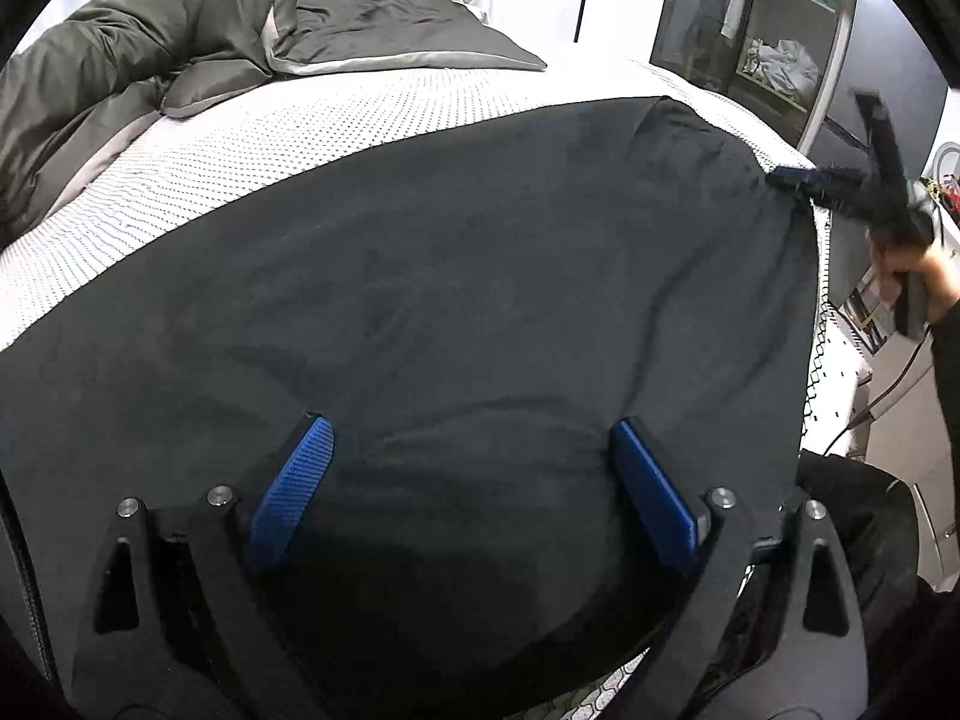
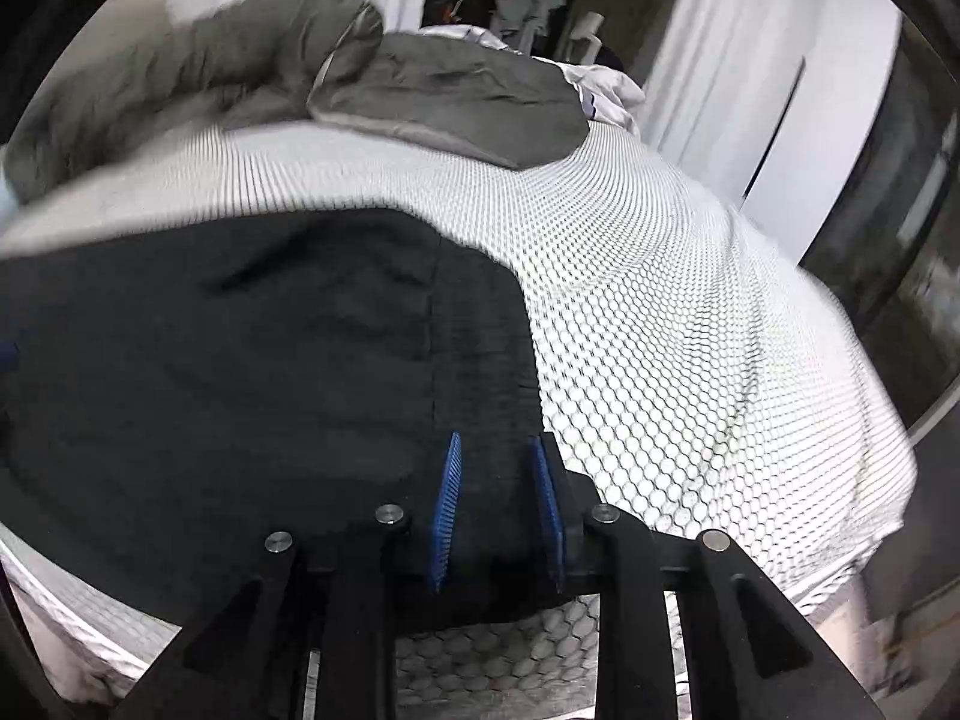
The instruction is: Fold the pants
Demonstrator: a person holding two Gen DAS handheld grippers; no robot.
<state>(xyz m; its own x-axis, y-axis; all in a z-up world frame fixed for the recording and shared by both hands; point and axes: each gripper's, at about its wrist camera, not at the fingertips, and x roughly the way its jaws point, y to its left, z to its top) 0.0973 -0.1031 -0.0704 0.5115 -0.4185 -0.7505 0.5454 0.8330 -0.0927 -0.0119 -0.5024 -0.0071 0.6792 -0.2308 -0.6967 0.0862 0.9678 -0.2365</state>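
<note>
Black pants lie spread flat on a white honeycomb-patterned bed cover. My left gripper is open, its blue pads wide apart just above the near part of the pants, holding nothing. My right gripper has its blue pads close together around the pants' right edge, which has a ribbed band. In the left wrist view the right gripper shows blurred at the pants' far right corner, at the bed's edge.
A dark grey duvet and a grey pillow lie at the far end of the bed. A glass-door cabinet stands beyond the bed's right side. White curtains hang behind the bed.
</note>
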